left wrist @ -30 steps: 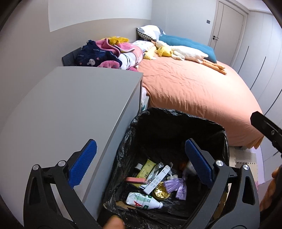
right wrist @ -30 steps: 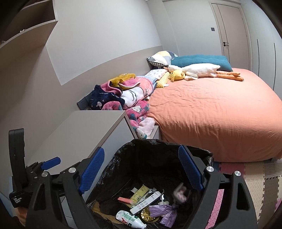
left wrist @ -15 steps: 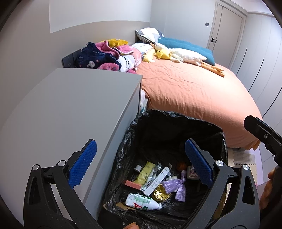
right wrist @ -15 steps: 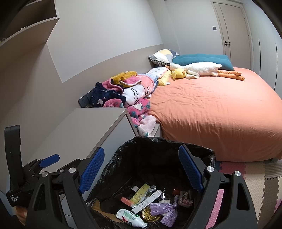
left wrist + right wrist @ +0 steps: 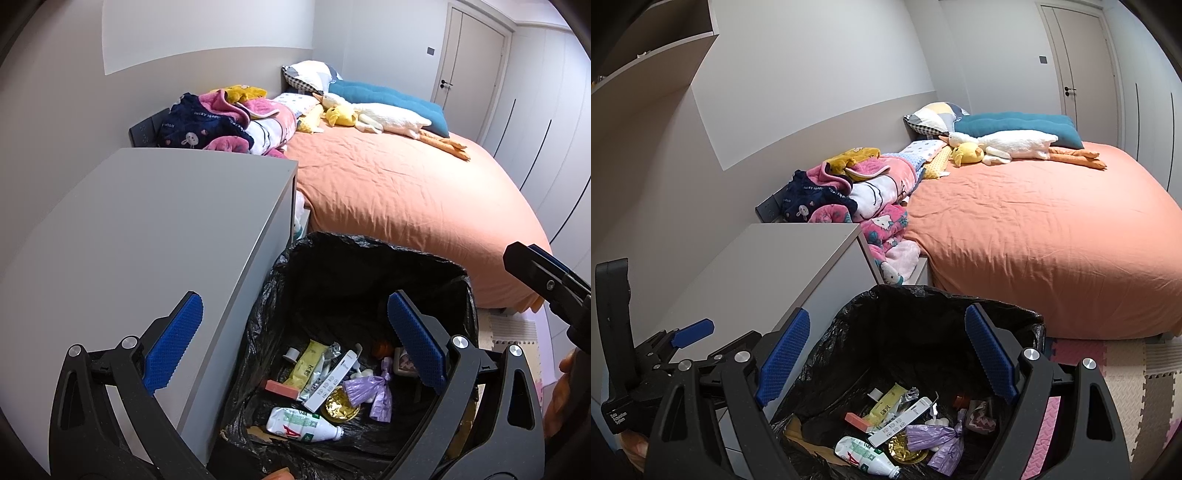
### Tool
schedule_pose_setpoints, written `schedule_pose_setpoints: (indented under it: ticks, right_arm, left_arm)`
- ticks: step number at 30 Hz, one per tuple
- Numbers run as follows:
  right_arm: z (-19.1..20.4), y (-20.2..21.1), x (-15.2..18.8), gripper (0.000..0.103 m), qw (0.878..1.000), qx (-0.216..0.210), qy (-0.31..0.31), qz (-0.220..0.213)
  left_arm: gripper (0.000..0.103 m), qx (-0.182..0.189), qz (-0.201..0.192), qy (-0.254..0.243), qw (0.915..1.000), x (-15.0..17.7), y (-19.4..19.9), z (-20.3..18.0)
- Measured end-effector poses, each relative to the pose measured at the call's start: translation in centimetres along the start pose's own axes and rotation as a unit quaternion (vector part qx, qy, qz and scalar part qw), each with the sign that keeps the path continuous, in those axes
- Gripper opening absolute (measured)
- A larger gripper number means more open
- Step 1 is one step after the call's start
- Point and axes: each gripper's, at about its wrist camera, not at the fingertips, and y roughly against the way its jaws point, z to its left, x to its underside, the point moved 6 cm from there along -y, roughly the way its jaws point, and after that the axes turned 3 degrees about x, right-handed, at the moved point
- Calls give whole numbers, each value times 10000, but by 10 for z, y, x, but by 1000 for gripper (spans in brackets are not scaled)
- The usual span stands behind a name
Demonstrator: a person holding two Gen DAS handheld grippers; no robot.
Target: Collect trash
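Observation:
A bin lined with a black bag point(image 5: 332, 258) point(image 5: 923, 299) stands beside a grey cabinet. Trash lies at its bottom: a white bottle point(image 5: 299, 424) point(image 5: 864, 459), a purple tied bag point(image 5: 365, 389) point(image 5: 931, 435), a gold foil disc point(image 5: 338, 406), a white strip box point(image 5: 330, 380) point(image 5: 901, 421), a yellow-green wrapper point(image 5: 308, 362) and a small pink packet point(image 5: 980, 417). My left gripper point(image 5: 291, 347) is open and empty above the bin. My right gripper point(image 5: 886, 358) is open and empty above it too. The right gripper also shows at the right edge of the left wrist view point(image 5: 546, 284).
The grey cabinet point(image 5: 147, 229) point(image 5: 768, 266) stands left of the bin. A bed with an orange sheet point(image 5: 406, 192) point(image 5: 1052, 229) lies behind, with a heap of clothes point(image 5: 229, 122), pillows and a plush goose point(image 5: 1008, 144). Foam floor mats point(image 5: 1126, 369) lie to the right.
A small pink packet has dropped into the bin and come to rest at the bottom right. Both grippers stay open and have drawn back slightly.

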Motion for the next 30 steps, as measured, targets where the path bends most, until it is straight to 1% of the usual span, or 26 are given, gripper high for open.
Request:
schedule_pose_setpoints:
  ticks: [14, 22, 30]
  right_arm:
    - [3, -3, 1, 86, 10000, -12, 38, 30]
    - [3, -3, 1, 86, 10000, -14, 40, 27]
    - [4, -3, 1, 86, 10000, -14, 44, 34]
  left_arm:
    - [97, 10, 2, -33, 10000, -1, 1, -1]
    - [97, 122, -1, -62, 9999, -3, 3, -2]
    - [97, 42, -63, -152, 9999, -4, 4, -1]
